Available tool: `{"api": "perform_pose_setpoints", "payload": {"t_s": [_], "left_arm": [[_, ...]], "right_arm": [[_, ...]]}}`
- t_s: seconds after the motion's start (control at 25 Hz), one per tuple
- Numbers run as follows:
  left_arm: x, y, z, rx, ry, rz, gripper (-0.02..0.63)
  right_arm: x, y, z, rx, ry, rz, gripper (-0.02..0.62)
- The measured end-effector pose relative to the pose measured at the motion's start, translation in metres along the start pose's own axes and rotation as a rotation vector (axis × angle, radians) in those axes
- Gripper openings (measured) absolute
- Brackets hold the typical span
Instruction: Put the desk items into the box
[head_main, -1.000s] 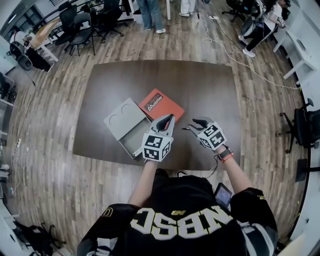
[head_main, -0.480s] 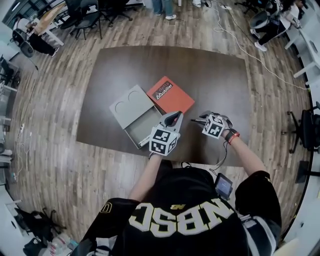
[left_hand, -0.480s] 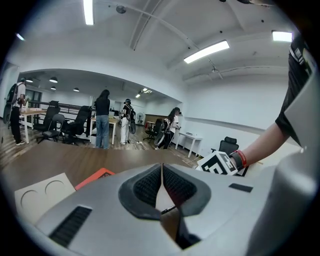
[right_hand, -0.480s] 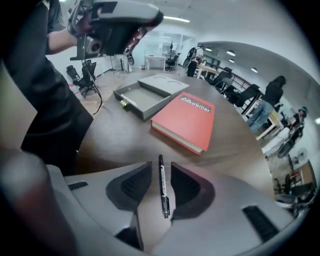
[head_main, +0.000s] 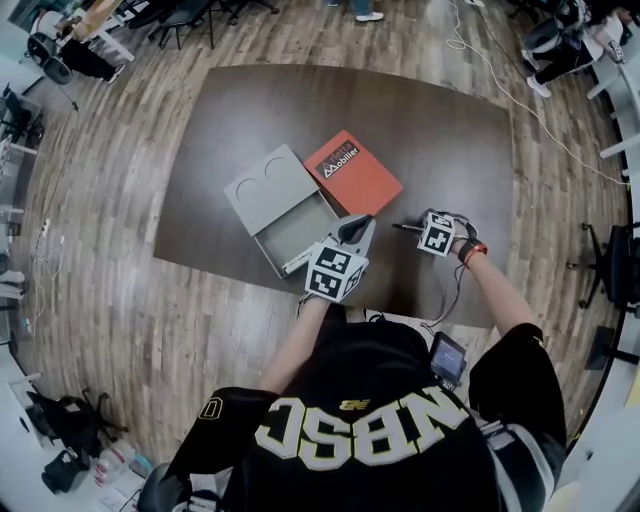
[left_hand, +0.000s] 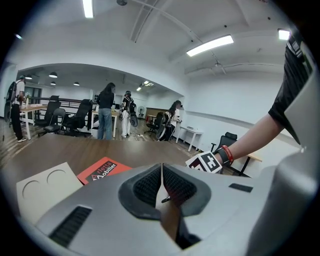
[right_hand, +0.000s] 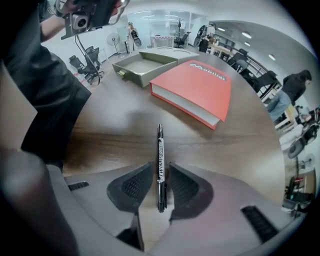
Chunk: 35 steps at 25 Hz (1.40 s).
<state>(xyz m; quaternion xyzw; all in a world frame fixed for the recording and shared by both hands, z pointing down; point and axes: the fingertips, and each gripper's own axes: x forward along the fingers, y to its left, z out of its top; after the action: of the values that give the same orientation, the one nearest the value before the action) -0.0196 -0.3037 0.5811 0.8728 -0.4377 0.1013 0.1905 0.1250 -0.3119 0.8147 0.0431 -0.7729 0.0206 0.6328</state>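
Observation:
A black marker pen (right_hand: 160, 142) lies on the brown table, pointing away toward a red book (right_hand: 197, 87). My right gripper (right_hand: 160, 166) is low over the table with the pen's near half between its jaws. The jaws are closing, and a thin gap still shows on each side of the pen. In the head view the right gripper (head_main: 416, 228) sits right of the book (head_main: 352, 172), with the pen (head_main: 403, 227) sticking out to its left. The open grey box (head_main: 262, 243) and its lid (head_main: 268, 182) lie left of the book. My left gripper (head_main: 360, 224) hovers shut and empty between box and pen.
The table's near edge (head_main: 400, 312) runs just in front of both grippers. Office chairs (head_main: 190, 12) and people stand on the wooden floor beyond the far side. A white cable (head_main: 520, 90) trails across the floor at the right.
My right gripper has come down and forward onto the pen, which now lies between its jaws. The left gripper has stayed beside the box.

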Motion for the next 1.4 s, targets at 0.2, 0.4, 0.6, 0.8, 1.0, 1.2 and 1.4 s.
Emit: {"api": "perform_pose_setpoints", "payload": {"t_s": [0.2, 0.4, 0.6, 0.8, 1.0, 1.2, 1.4], "left_arm": [[-0.002, 0.009, -0.006, -0.025, 0.008, 0.025, 0.025], [-0.004, 0.016, -0.007, -0.034, 0.005, 0.043, 0.025], [-0.005, 0.017, -0.008, -0.047, -0.005, 0.053, 0.025], [-0.008, 0.019, -0.009, -0.057, -0.016, 0.068, 0.025], [-0.015, 0.030, -0.011, -0.070, -0.025, 0.099, 0.025], [-0.027, 0.048, -0.011, -0.094, -0.044, 0.149, 0.025], [-0.045, 0.066, -0.013, -0.133, -0.066, 0.205, 0.025]], "right_arm": [[0.006, 0.004, -0.005, 0.007, 0.009, 0.052, 0.067], [0.006, 0.010, -0.004, -0.012, 0.023, 0.085, 0.054], [-0.001, 0.014, -0.001, -0.049, 0.023, 0.092, 0.054], [-0.013, 0.015, 0.006, -0.059, 0.005, 0.106, 0.052], [-0.025, 0.016, 0.025, -0.098, -0.001, 0.137, 0.054], [-0.034, 0.007, 0.050, -0.157, -0.003, 0.143, 0.054], [-0.038, 0.001, 0.077, -0.226, 0.008, 0.142, 0.054]]}}
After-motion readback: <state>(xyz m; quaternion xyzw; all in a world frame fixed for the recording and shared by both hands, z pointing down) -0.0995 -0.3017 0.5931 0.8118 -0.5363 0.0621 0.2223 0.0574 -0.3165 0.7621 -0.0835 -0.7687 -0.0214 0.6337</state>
